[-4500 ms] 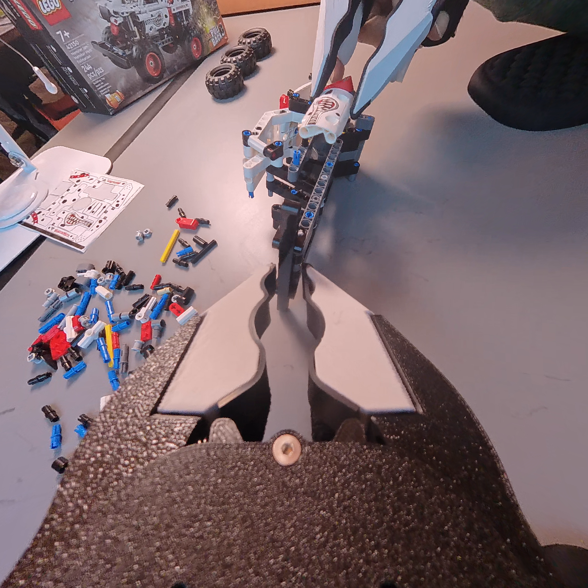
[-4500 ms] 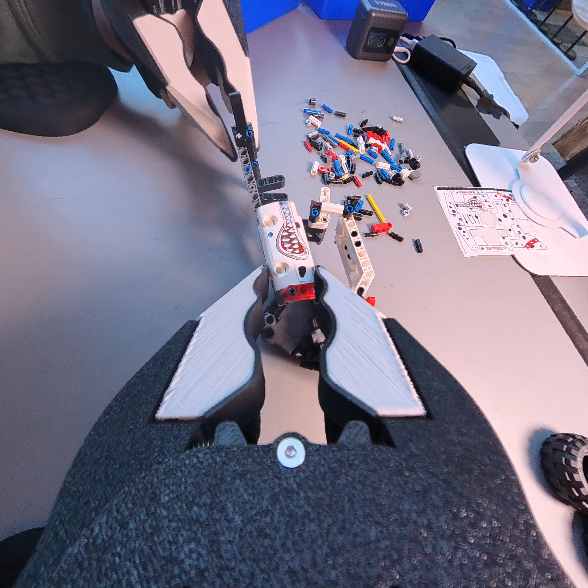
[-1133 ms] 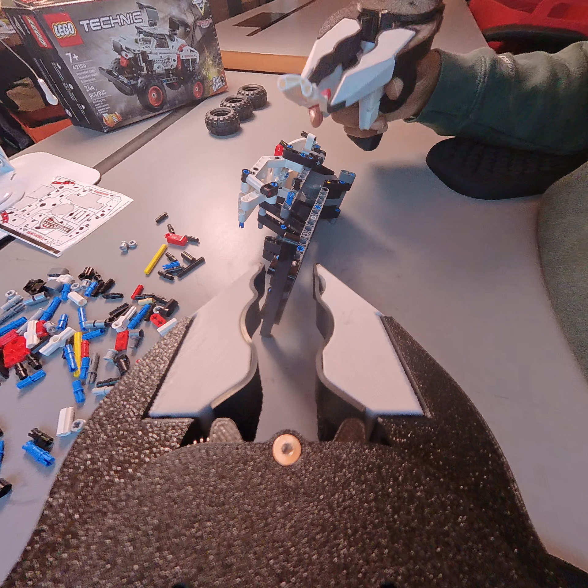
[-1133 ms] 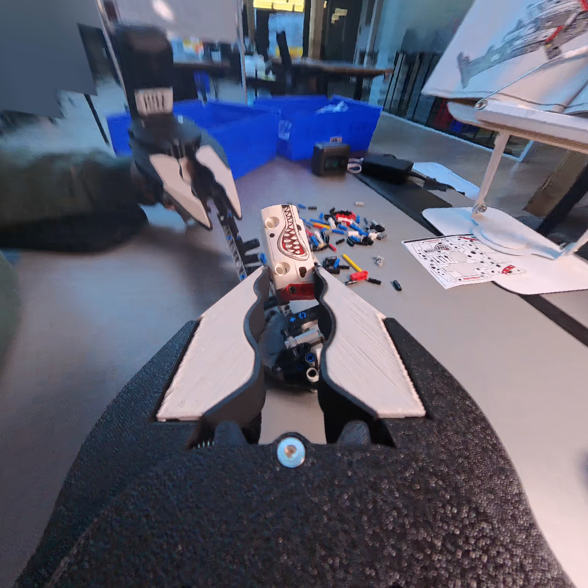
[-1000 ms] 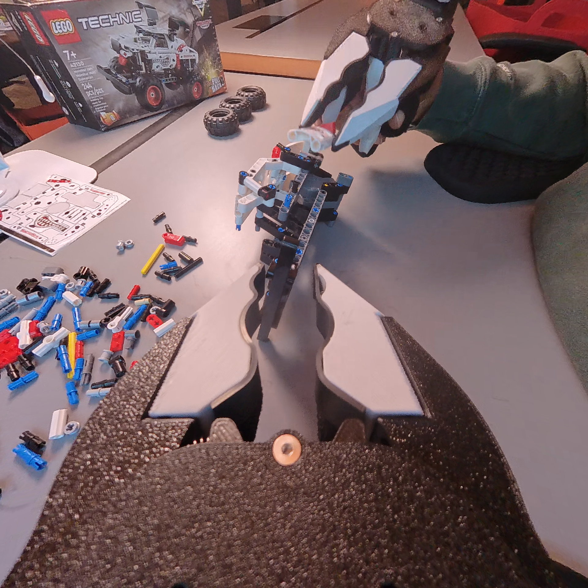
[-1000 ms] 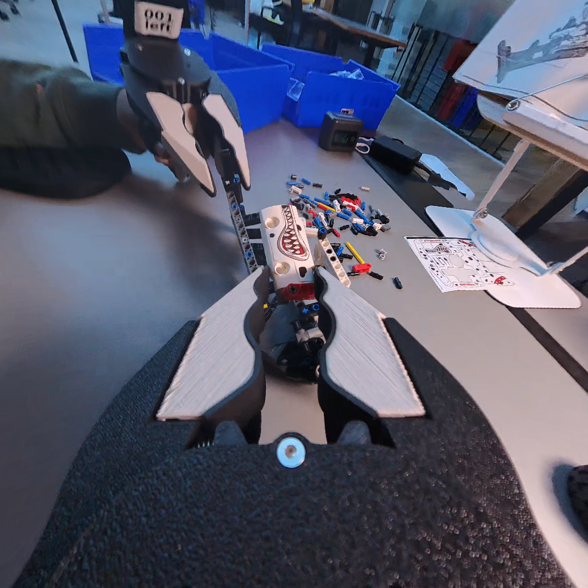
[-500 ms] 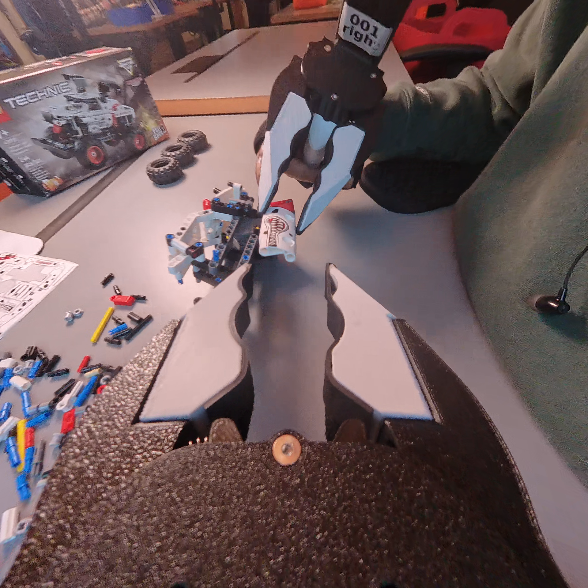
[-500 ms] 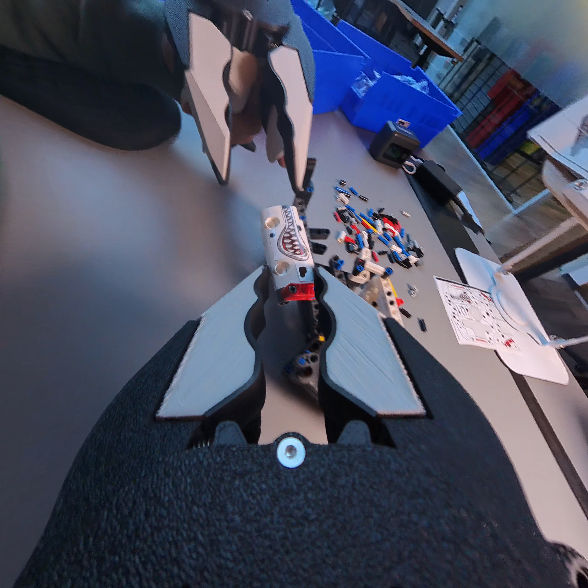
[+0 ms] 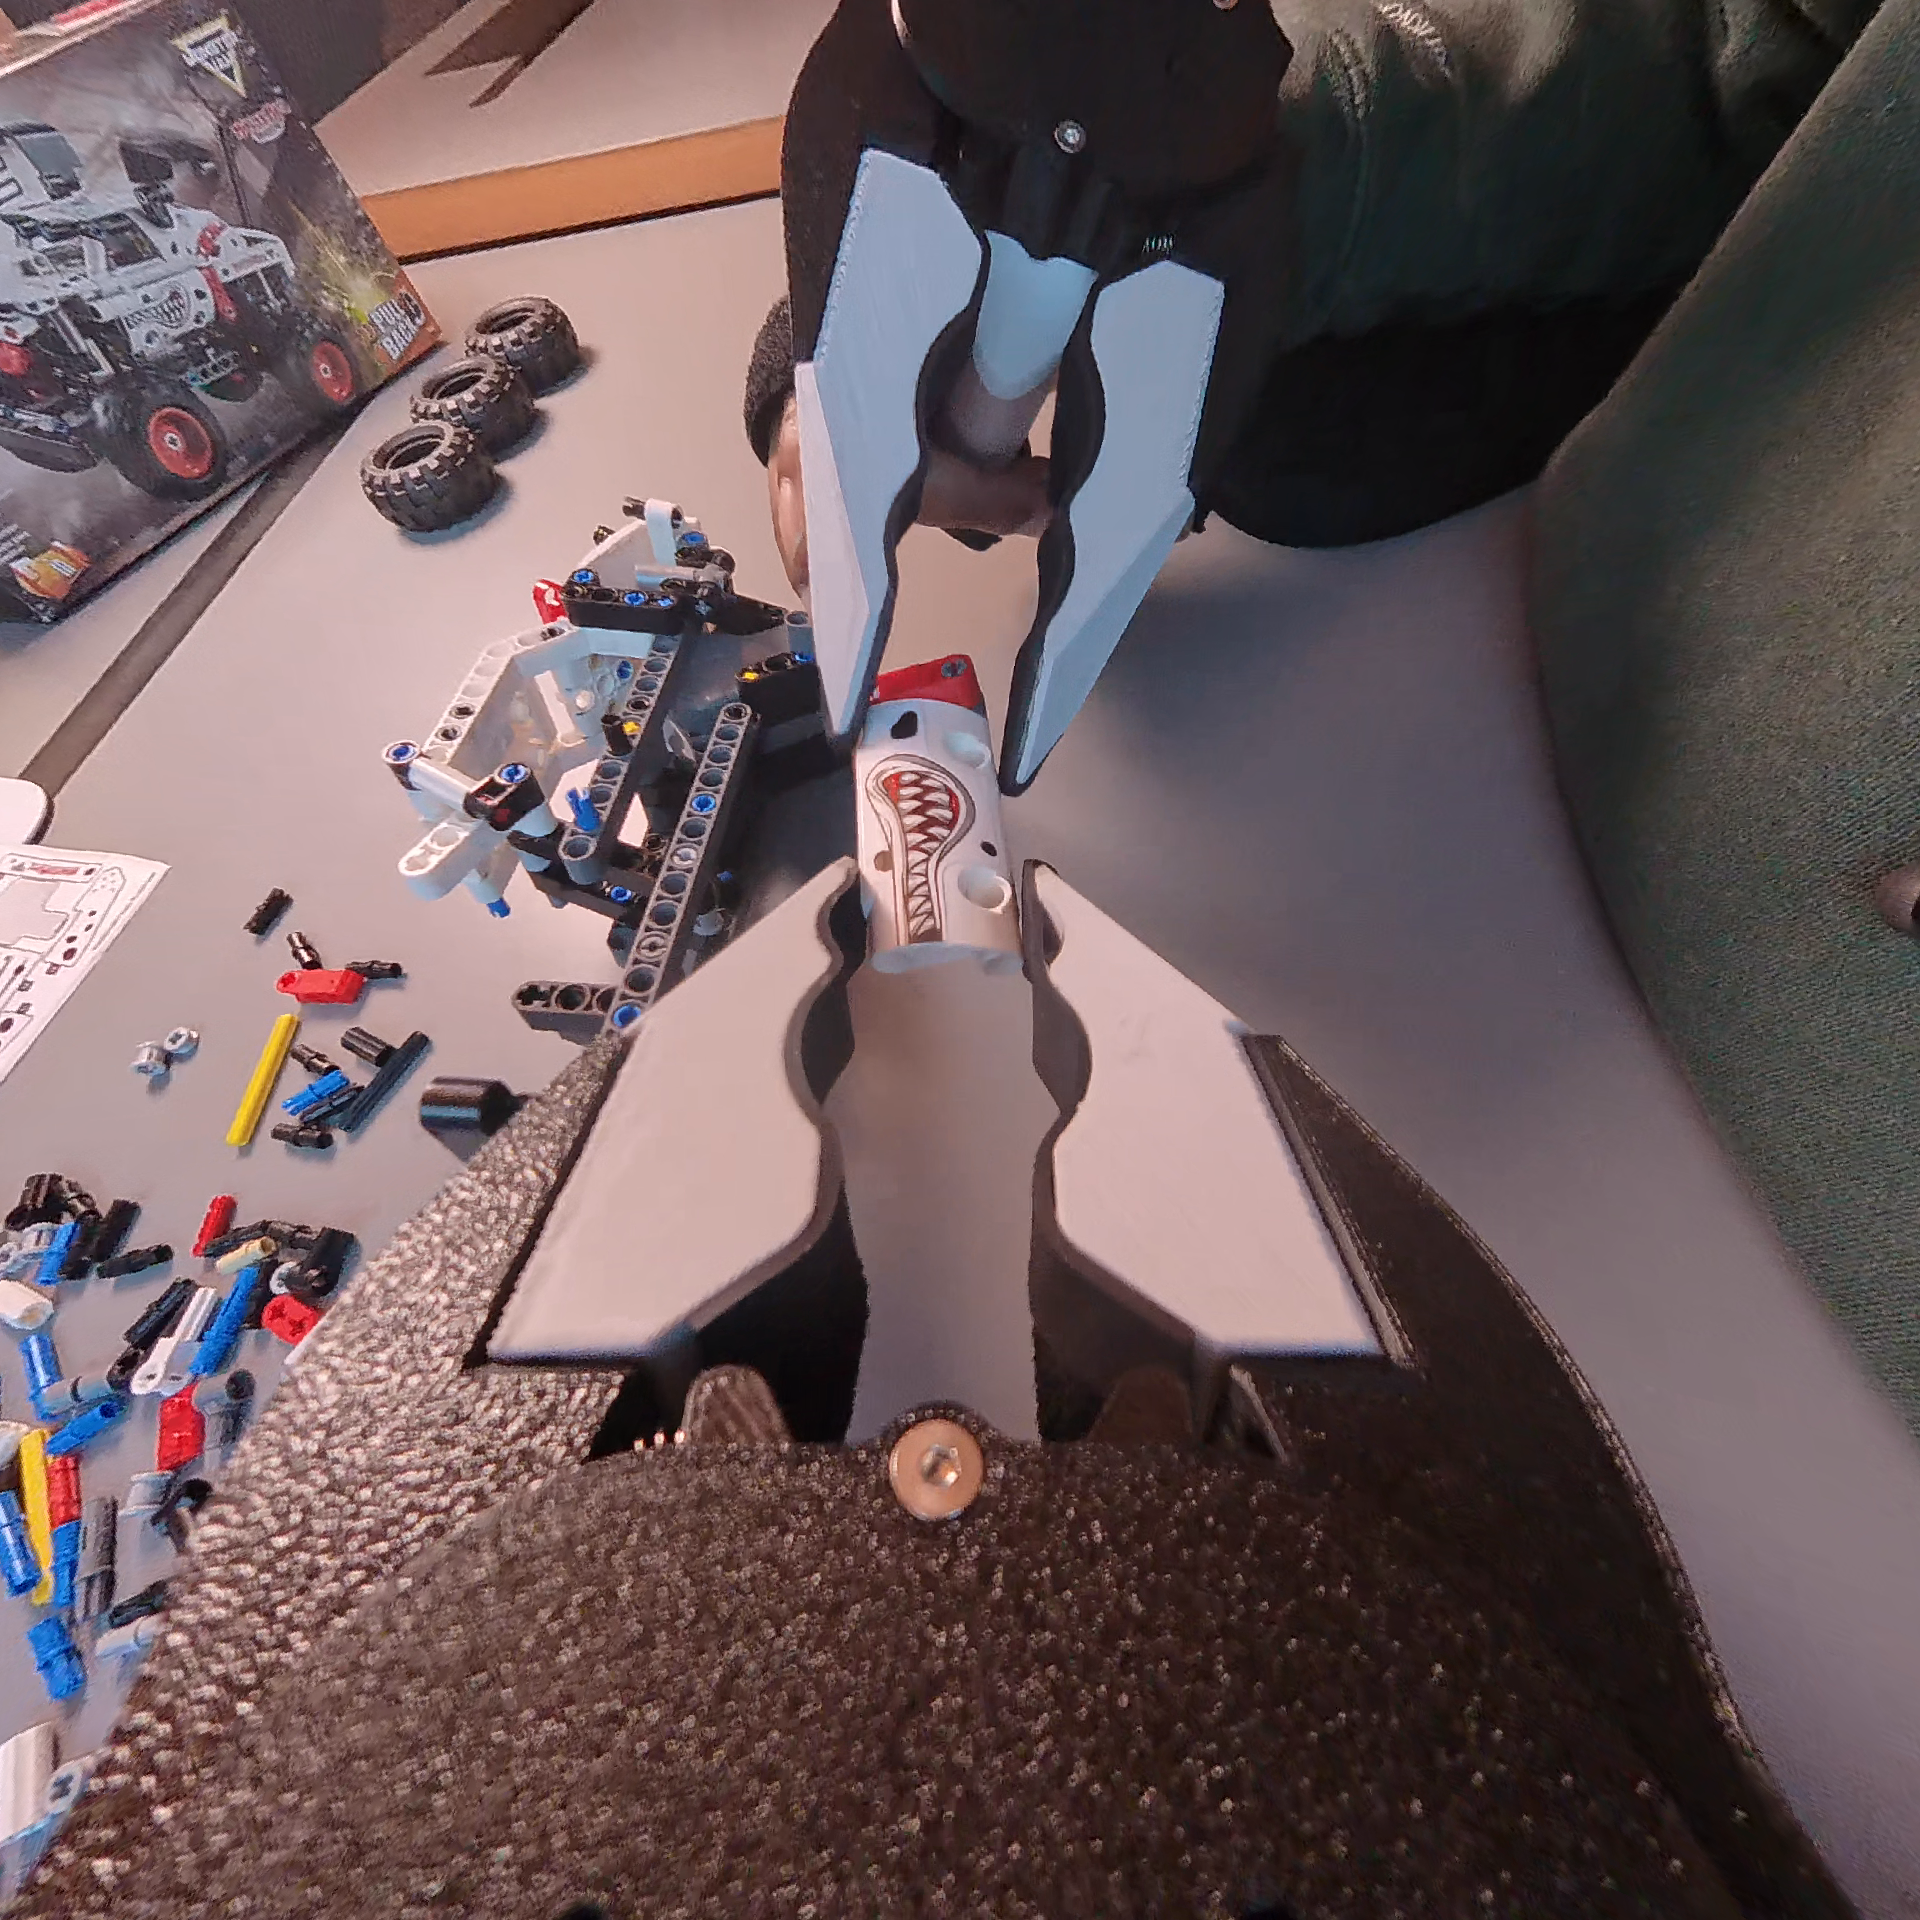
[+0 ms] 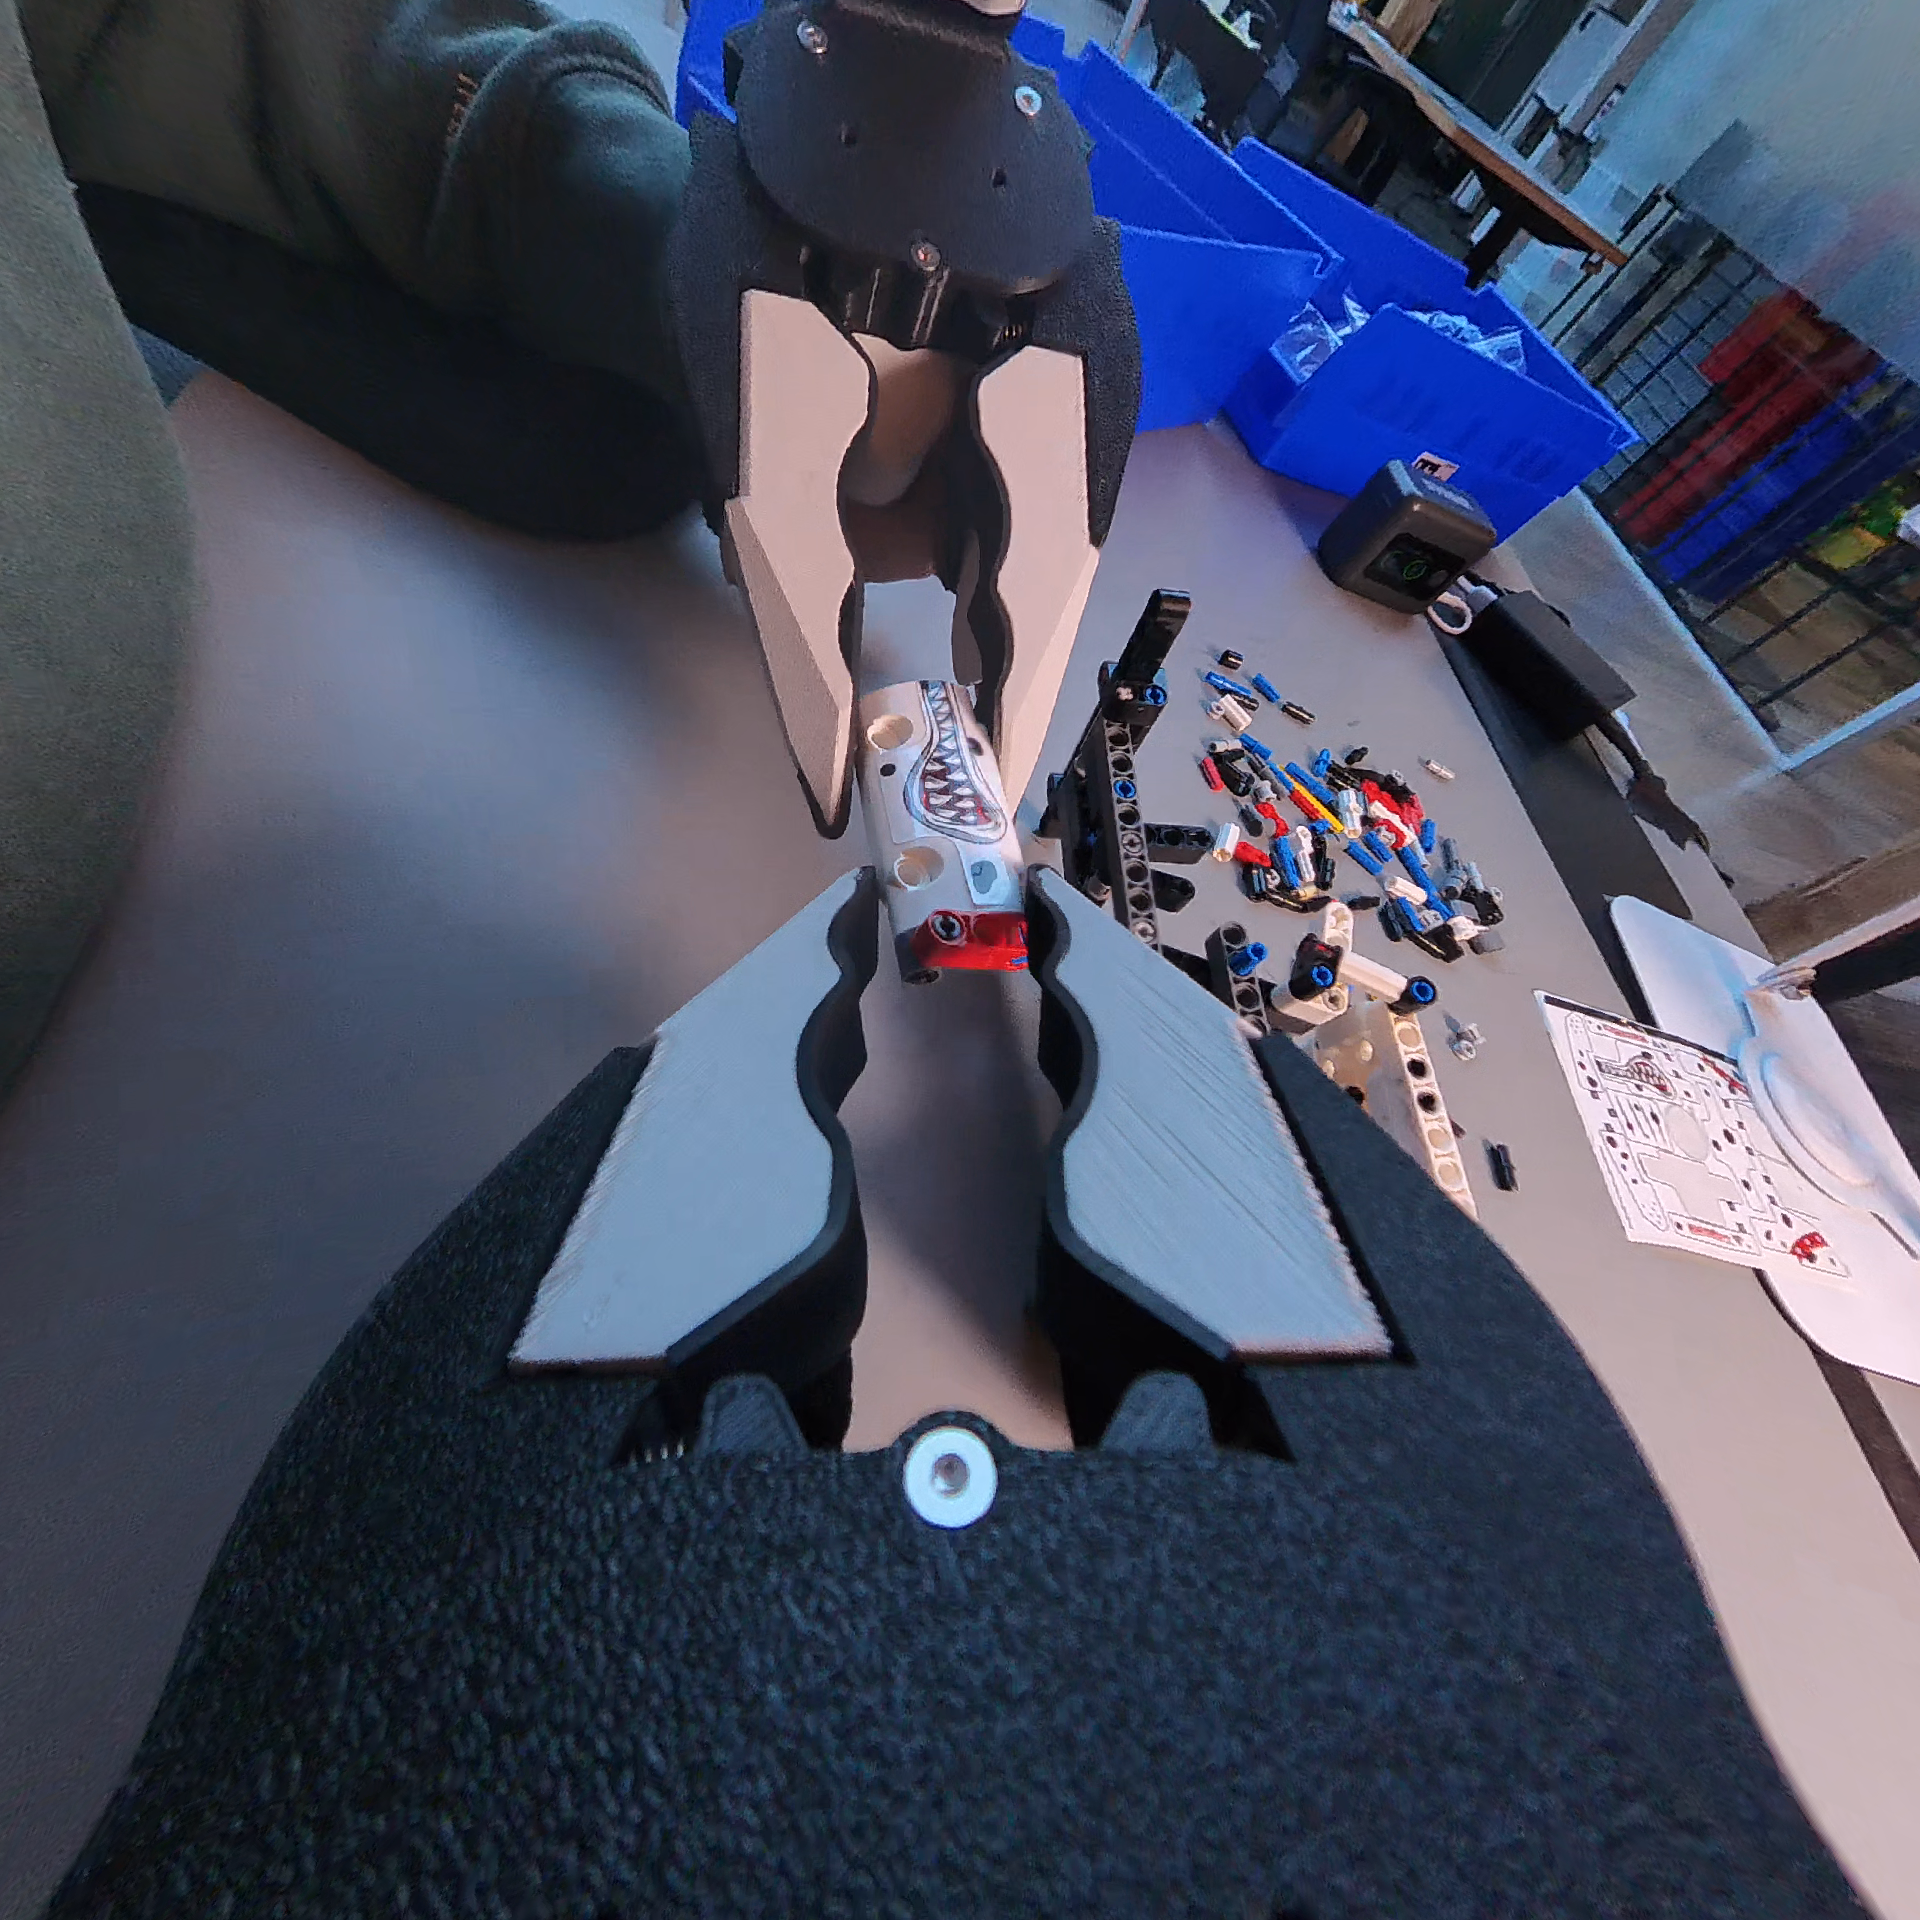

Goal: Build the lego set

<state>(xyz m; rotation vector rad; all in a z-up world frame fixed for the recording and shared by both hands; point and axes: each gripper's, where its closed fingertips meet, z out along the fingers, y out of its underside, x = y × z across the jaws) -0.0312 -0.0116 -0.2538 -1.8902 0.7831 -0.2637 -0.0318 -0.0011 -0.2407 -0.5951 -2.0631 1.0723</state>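
A white lego panel with a shark-mouth sticker and a red end [image 9: 935,842] is held in the air between both grippers. My right gripper [image 10: 951,894] is shut on its red end [image 10: 966,940]; it also shows in the left wrist view [image 9: 925,753]. My left gripper [image 9: 940,888] is closed around the panel's other end; it also shows in the right wrist view [image 10: 925,779]. The half-built black, grey and white chassis [image 9: 623,748] lies on the grey table [image 9: 1299,831] just left of the panel, free of both grippers. It also shows in the right wrist view [image 10: 1122,810].
A pile of small loose parts [image 9: 156,1299] lies at the left, with three black tyres [image 9: 457,416] and the set's box [image 9: 156,312] behind. A sticker sheet [image 10: 1683,1122], blue bins [image 10: 1403,395] and a black device [image 10: 1403,540] are nearby. A green sleeve [image 9: 1714,623] borders the table.
My left gripper let go of the chassis, which now lies on the table, moved right and closed on the panel's free end. My right gripper brought the panel over, off the chassis.
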